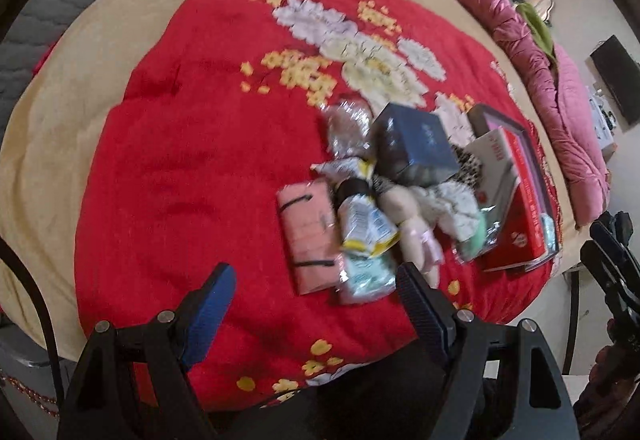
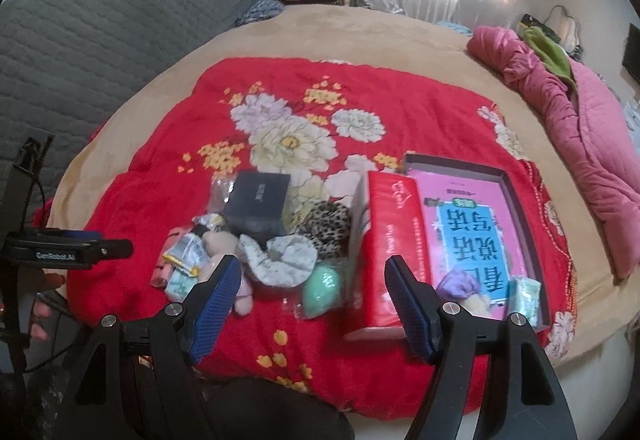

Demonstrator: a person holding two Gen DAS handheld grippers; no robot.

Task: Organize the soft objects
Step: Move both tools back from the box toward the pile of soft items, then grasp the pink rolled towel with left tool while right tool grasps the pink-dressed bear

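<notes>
On red floral blanket [image 2: 160, 168], centre: heap of soft objects — white scrunchie [image 2: 276, 260], leopard scrunchie [image 2: 326, 226], beige plush doll [image 2: 218, 240], mint sponge [image 2: 322, 286]. Beside heap: dark box [image 2: 258, 208], red tissue pack [image 2: 386, 240], open tray [image 2: 516, 180] with pink book [image 2: 472, 232]. Left gripper [image 1: 316, 296] and right gripper [image 2: 310, 280]: above blanket, jaws apart, nothing between.

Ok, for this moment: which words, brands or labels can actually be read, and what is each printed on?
"GenRobot.AI": on the left gripper, seen from the right wrist view.
Large Chinese characters, upside down: on the blue panel of the pink book in the open box; I cannot read them reliably.
White print on the red pack: blurred.
Pale mark on the dark box: unreadable.
Print on the yellow-edged packet: blurred.
</notes>
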